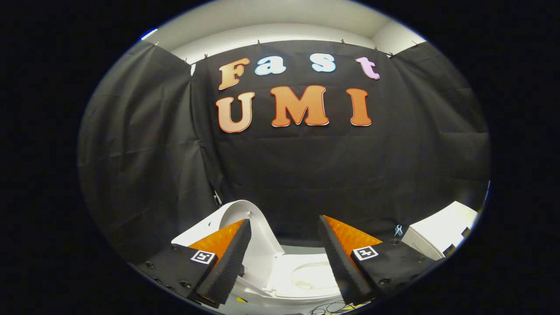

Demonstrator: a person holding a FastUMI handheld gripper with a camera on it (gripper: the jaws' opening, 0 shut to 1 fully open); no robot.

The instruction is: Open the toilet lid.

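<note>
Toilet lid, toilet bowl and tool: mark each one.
toilet lid [258,238], gripper view, on its raised inner face beside one tool finger.
toilet bowl [308,275], gripper view, on the seat rim between the fingers.
tool [284,256], gripper view, midway between its open, empty fingertips.

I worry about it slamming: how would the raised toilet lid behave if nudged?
The toilet lid looks like stiff, smooth plastic, so probably slippery. It stands raised beside the open gripper, untouched, and might swing down onto the toilet seat if pushed forward.
</note>
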